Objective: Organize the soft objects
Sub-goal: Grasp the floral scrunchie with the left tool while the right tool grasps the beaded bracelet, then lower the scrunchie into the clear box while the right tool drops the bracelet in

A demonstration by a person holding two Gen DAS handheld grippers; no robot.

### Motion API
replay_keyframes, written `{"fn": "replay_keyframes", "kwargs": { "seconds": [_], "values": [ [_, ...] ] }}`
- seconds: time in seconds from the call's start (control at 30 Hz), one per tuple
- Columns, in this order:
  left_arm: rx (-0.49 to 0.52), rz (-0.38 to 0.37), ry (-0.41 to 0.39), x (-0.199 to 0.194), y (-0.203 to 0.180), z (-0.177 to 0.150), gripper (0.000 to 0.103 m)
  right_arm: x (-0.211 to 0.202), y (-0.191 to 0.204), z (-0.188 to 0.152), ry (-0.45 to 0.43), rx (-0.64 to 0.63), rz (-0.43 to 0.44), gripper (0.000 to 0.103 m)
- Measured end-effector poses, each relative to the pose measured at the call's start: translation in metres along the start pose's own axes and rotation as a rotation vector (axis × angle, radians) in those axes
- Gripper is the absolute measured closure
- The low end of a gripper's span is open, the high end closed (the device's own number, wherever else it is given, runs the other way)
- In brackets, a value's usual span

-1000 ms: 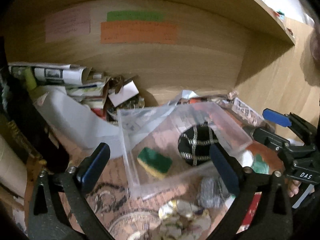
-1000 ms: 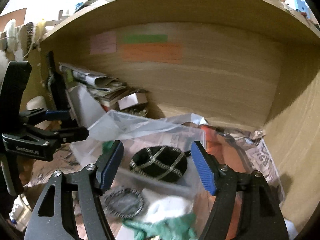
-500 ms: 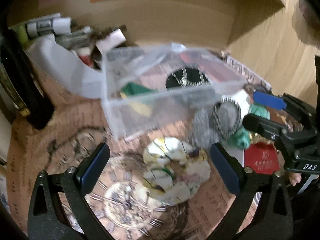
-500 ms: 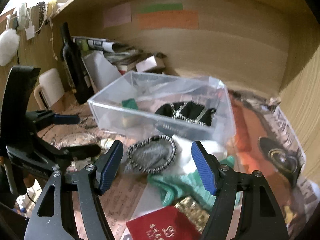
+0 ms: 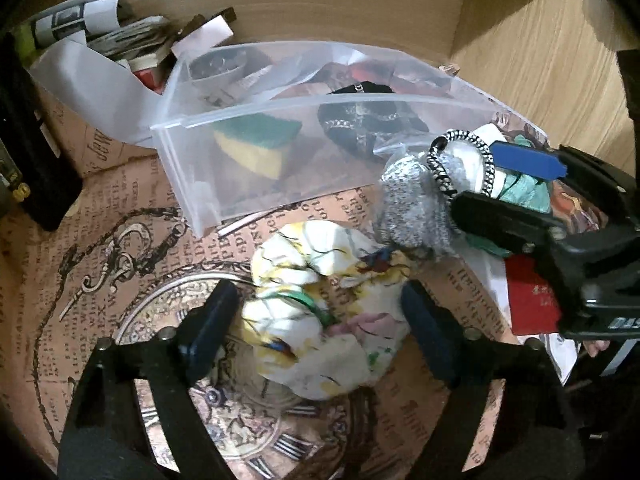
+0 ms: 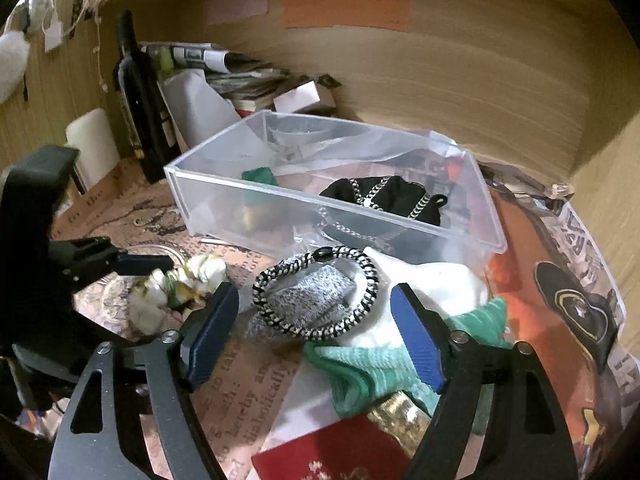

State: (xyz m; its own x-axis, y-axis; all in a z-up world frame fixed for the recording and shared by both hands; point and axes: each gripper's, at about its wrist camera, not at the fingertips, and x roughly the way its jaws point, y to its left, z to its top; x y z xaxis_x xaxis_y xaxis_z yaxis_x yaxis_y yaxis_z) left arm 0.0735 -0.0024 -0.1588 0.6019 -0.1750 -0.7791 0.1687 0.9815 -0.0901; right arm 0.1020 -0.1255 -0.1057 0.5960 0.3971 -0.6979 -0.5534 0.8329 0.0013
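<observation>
The left tongs [image 5: 316, 320] are spread wide around a crumpled floral cloth [image 5: 324, 304] on the worktop [image 5: 120, 280], nothing gripped. The right tongs [image 6: 316, 332] are likewise wide open, empty, over a grey sock [image 6: 308, 300] ringed by a black-and-white hair tie [image 6: 360, 272], beside the clear bin [image 6: 320, 208].

The work surface sat inside a wooden alcove [image 6: 480, 92] with a printed paper covering [image 5: 120, 264]. Coloured notes [image 6: 348, 10] were stuck on the back wall.

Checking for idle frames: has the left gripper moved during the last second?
Yes. The left gripper has pulled back from the clear plastic box and lowered; its open fingers now flank the crumpled floral cloth.
</observation>
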Motion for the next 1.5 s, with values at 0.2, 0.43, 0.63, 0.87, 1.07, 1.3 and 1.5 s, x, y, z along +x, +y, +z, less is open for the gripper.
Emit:
{"fn": "replay_keyframes", "kwargs": {
  "seconds": [0.2,0.43,0.63,0.87,1.07,1.3,1.5],
  "values": [
    [0.009,0.009,-0.022,-0.006,0.005,-0.006,0.049,0.009,0.002,-0.002,0.016,-0.021,-0.038,0.033],
    [-0.001,0.005,-0.043,-0.015,0.013,-0.003,0.067,0.004,-0.006,-0.003,0.013,0.004,-0.022,0.051],
    [0.016,0.005,-0.102,-0.031,0.009,0.003,0.070,-0.001,-0.010,-0.001,0.001,0.026,0.003,0.065],
    [0.029,0.003,-0.181,-0.056,0.003,0.016,0.070,-0.013,-0.012,0.001,-0.031,0.046,0.015,0.069],
    [0.034,0.005,-0.252,-0.071,0.003,0.033,0.070,-0.030,-0.015,0.009,-0.083,0.053,0.015,0.069],
    [0.026,0.029,-0.321,-0.079,0.006,0.060,0.070,-0.049,-0.021,0.028,-0.173,0.046,-0.008,0.069],
    [0.011,0.028,-0.342,-0.077,0.011,0.080,0.070,-0.051,-0.034,0.049,-0.224,0.041,-0.039,0.069]
  ]
}}
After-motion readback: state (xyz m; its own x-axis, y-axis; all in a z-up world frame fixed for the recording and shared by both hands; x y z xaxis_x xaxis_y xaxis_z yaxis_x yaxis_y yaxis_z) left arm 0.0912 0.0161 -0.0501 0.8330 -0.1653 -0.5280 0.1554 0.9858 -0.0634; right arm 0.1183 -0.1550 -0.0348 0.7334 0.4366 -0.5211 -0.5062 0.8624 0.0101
